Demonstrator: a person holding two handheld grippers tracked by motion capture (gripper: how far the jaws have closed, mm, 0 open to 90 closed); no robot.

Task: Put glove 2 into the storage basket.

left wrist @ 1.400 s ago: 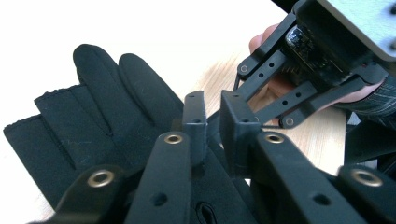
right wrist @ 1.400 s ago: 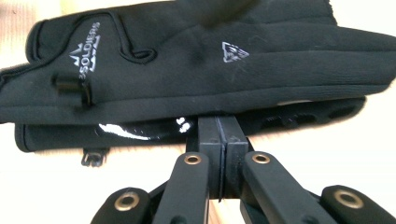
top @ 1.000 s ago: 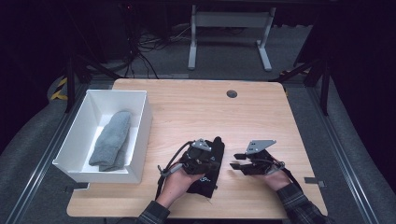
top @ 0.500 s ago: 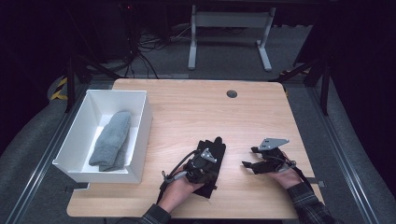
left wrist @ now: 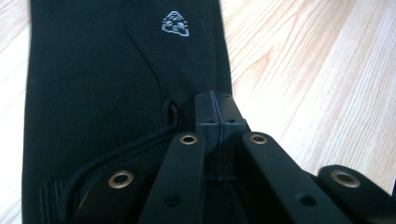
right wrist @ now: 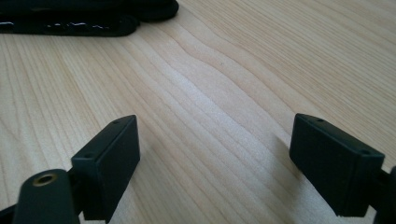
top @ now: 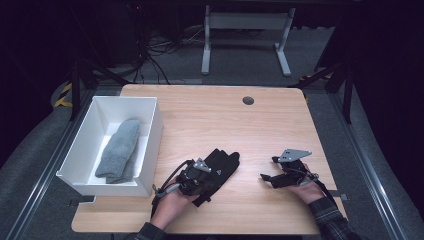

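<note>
A black sock [top: 223, 164] lies flat on the wooden table [top: 225, 120], near the front and a little left of centre. My left gripper [top: 211, 173] rests over its near half, pointing along it. In the left gripper view the left gripper [left wrist: 217, 112] has its pads pressed flat together, with the black sock [left wrist: 116, 70] under them; I see no fabric between the pads. My right gripper [top: 268, 168] sits to the right of the sock, apart from it. Its jaws have just been opening and now stand wide over bare wood, nothing between them [right wrist: 215, 149].
A white bin [top: 152, 142] stands at the table's left edge with a grey sock [top: 120, 147] inside. A small round hole [top: 248, 100] marks the far middle of the table. Dark floor, cables and a desk frame lie beyond the far edge.
My right gripper has moved right, away from the black sock, and its jaws have spread apart. My left gripper has slid back a little along the sock, still shut.
</note>
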